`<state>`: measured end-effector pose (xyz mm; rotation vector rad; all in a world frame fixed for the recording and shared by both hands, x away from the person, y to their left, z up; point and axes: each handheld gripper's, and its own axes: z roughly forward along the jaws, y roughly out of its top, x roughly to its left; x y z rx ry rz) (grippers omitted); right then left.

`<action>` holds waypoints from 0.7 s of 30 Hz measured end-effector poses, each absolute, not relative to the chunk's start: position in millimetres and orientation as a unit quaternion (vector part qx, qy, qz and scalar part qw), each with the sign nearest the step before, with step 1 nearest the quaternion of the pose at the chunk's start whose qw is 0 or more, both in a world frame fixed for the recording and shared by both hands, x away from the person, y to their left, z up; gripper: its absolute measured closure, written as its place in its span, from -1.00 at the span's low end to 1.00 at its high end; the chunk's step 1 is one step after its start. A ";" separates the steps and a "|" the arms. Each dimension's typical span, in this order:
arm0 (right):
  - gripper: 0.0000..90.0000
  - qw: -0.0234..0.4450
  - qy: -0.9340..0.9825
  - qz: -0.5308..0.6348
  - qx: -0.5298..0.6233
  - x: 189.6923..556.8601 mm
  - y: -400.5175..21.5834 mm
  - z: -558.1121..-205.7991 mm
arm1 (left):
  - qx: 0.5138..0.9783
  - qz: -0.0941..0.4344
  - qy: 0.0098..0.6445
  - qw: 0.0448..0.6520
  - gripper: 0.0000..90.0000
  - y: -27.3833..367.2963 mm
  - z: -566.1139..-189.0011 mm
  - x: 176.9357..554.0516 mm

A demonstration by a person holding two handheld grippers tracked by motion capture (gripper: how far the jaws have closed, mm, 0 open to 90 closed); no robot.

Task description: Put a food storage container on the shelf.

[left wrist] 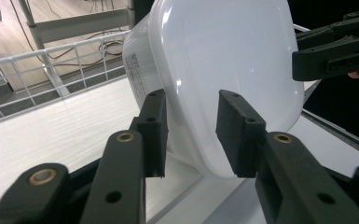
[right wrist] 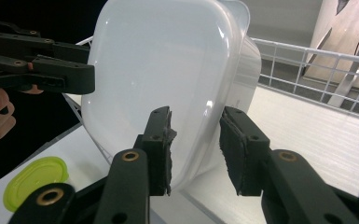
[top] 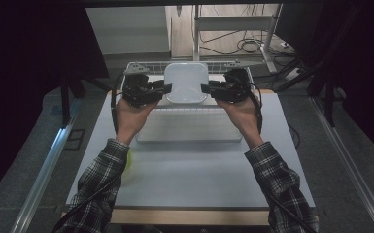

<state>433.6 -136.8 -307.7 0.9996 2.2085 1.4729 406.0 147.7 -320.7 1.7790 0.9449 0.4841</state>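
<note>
White tub (top: pixel 186 82) looks already parked upside down in the rack (top: pixel 141 65), left gripper (top: pixel 167 89) and right gripper (top: pixel 205 89) jaws apart off its rim, so just backing away's left, I reckon.

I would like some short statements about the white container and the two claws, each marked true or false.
1. The white plastic container stands tilted on its side in the wire rack. True.
2. The left claw is clamped shut on the container's rim. False: its jaws stand apart on either side of the rim, with gaps showing.
3. The right claw is at the container's opposite edge. True.
4. A yellow-green lid lies on the table. True.
5. The container is full of food. False: the side facing the person is smooth and white, and no contents can be seen.
</note>
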 end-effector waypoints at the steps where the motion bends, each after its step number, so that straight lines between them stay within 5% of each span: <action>1: 0.38 0.152 0.769 0.513 0.349 434.4 -136.4 -308.0 | 0.739 0.203 0.392 0.509 0.36 147.0 -320.6 406.7; 21: 0.15 0.162 0.759 0.513 0.366 450.6 -134.2 -309.8 | 0.736 0.190 0.399 0.513 0.16 145.3 -324.4 425.5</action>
